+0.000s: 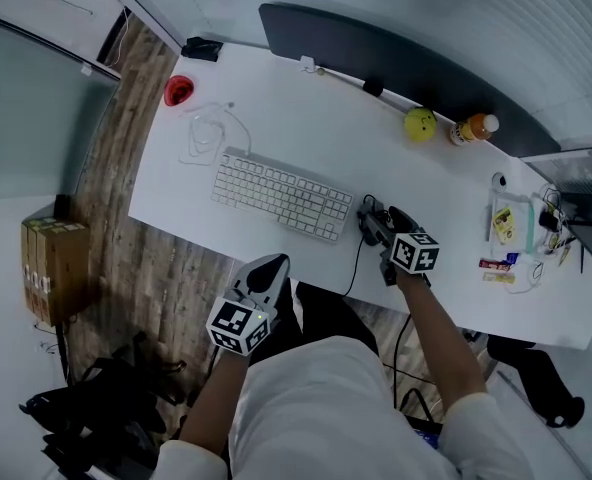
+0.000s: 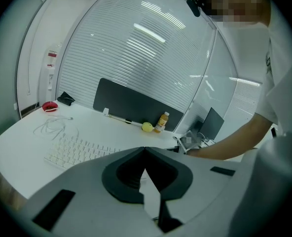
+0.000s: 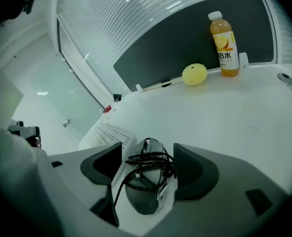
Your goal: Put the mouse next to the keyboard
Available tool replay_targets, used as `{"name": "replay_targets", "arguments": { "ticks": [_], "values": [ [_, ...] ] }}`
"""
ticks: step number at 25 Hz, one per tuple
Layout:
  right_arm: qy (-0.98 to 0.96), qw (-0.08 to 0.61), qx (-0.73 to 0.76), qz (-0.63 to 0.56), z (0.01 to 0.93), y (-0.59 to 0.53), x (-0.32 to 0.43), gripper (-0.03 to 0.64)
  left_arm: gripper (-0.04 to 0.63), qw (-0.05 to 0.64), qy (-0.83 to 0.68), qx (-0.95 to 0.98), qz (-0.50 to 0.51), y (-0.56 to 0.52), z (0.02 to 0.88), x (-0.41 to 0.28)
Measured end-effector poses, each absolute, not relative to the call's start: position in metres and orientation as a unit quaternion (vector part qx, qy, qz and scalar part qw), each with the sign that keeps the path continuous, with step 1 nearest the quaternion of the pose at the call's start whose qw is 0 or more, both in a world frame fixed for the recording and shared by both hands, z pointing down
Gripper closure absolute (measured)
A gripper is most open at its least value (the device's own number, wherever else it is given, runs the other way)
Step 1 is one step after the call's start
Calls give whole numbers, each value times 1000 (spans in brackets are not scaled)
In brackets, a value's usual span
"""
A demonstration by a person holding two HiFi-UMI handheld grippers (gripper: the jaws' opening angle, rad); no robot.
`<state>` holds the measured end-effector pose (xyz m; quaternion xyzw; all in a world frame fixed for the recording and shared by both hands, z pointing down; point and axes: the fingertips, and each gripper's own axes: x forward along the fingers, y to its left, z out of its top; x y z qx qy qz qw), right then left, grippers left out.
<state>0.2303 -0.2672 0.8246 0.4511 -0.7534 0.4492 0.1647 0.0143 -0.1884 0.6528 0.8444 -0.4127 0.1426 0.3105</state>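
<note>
A grey mouse (image 1: 373, 228) with its black cord wound round it (image 3: 143, 194) lies on the white desk (image 1: 276, 108), just right of the white keyboard (image 1: 281, 195). My right gripper (image 1: 380, 218) stands open around it. In the right gripper view the mouse sits between the two dark pads (image 3: 195, 169) with a gap on either side, and the keyboard's corner (image 3: 114, 132) shows just left of it. My left gripper (image 1: 266, 273) is shut with nothing in it, held off the desk's front edge. In the left gripper view its tips (image 2: 145, 149) meet in front of the keyboard (image 2: 77, 152).
An orange juice bottle (image 1: 473, 128) and a yellow fruit (image 1: 420, 123) stand at the back by the dark divider panel (image 1: 396, 58). A red object (image 1: 179, 90) and a coiled white cable (image 1: 208, 133) lie far left. Small clutter (image 1: 511, 238) fills the right end. A cardboard box (image 1: 54, 268) stands on the floor.
</note>
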Motion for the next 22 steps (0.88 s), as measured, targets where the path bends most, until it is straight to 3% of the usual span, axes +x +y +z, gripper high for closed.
{"name": "replay_targets", "arguments": {
  "ticks": [12,22],
  "values": [
    [-786,162,452,390,782,-274,228,308,578,301,-430,839,140,-179,646,2],
    [-808,166,456,333,724,-246,212,483,578,276,-425,854,116,-175,620,-13]
  ]
}}
